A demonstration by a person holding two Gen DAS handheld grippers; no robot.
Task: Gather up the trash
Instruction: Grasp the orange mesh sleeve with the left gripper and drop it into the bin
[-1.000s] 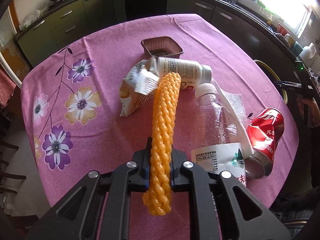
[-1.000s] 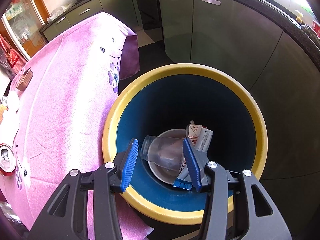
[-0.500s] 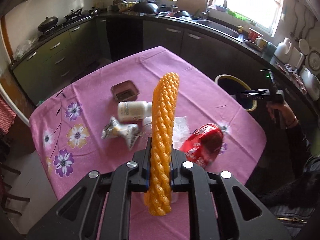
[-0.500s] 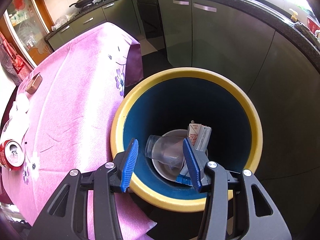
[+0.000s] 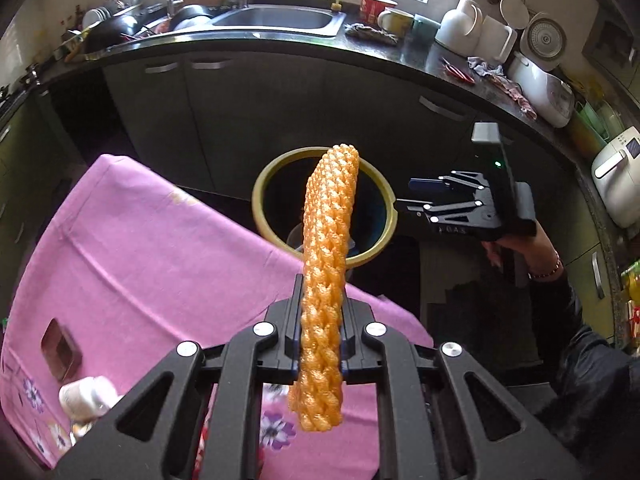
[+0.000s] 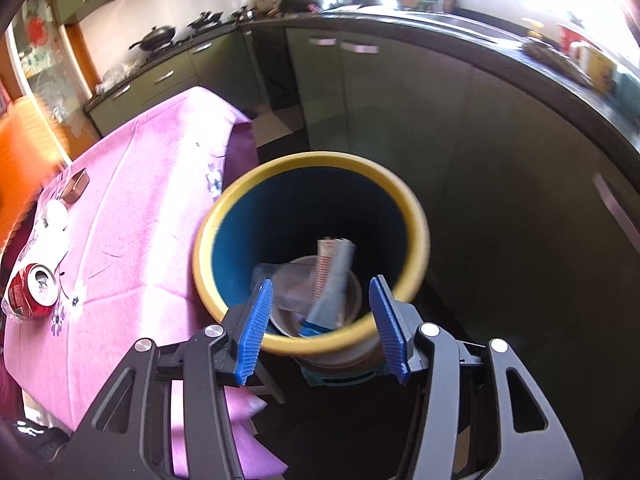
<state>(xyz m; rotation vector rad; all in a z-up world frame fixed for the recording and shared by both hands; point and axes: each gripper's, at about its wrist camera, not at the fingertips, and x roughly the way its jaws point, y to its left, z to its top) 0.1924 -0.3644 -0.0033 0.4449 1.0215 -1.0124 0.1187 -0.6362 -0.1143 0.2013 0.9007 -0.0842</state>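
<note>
My left gripper (image 5: 320,294) is shut on a long orange foam net sleeve (image 5: 326,240), which stands up between its fingers above the table's edge. The yellow-rimmed blue bin (image 5: 264,184) is on the floor just beyond it. My right gripper (image 6: 320,308) hovers over the near side of the bin (image 6: 416,216). Its jaws are opening and nothing is between the blue pads. A clear plastic cup (image 6: 288,286) lies blurred inside the bin, beside a paper bowl (image 6: 354,300) and a carton (image 6: 332,260). In the left wrist view the right gripper (image 5: 404,196) is at the bin's right rim.
The pink flowered tablecloth (image 6: 140,200) still holds a red can (image 6: 34,290), a white bottle (image 6: 56,212) and a brown tray (image 6: 76,186). Dark kitchen cabinets (image 6: 500,140) curve behind the bin. A person's hand (image 5: 516,248) holds the right gripper.
My left gripper swung from over the table's trash toward the bin, carrying the orange net. My right gripper widened, let the clear cup drop into the bin, and drew back upward.
</note>
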